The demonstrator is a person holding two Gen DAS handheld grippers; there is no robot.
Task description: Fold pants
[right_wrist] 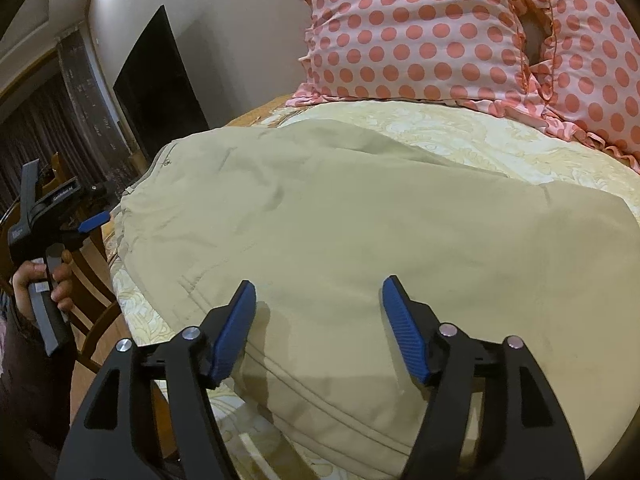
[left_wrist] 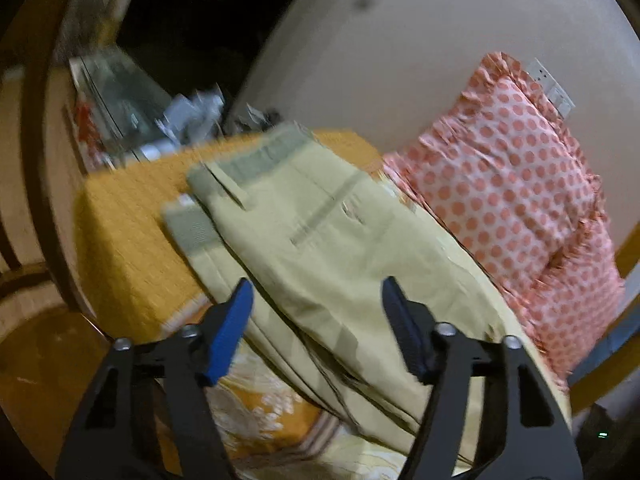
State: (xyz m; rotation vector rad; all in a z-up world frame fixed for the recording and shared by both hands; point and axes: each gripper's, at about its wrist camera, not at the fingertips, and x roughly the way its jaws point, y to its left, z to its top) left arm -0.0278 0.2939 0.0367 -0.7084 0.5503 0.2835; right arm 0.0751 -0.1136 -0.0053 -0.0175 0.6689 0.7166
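Khaki pants [right_wrist: 320, 216] lying on the patterned bedsheet [right_wrist: 460, 132], waistband toward the far left edge of the bed, legs doubled one over the other and running toward the near side. Polka-dot pillow [right_wrist: 440, 32] standing at the far right, just beside the fabric, possibly touching along its ruffled edge.

Right gripper [right_wrist: 318, 300] hovering low over the near part of the pants, jaws spread wide, nothing between them. Contact of the blue pads [right_wrist: 236, 320] with the cloth: not determinable.

Left gripper [left_wrist: 316, 300] also gaping wide and empty, pointing along the legs toward the waistband [left_wrist: 248, 164]. Left wrist view motion-blurred, so detail there is poor. The same tool [right_wrist: 52, 216] showing at the far left in the right wrist view, off the bed edge and held by the hand [right_wrist: 40, 284].

Judged step: setting up the next crosswise fold, hem end toward waistband.

Notes for doing it well:
- pinching all stacked layers at once, near the side seams, not only the top one
- gripping both corners level before lifting
- lifting just enough to clear, keeping tension even between both tools
- keeping clear of the pillow ruffle
- laying down flat, edges aligned, before releasing
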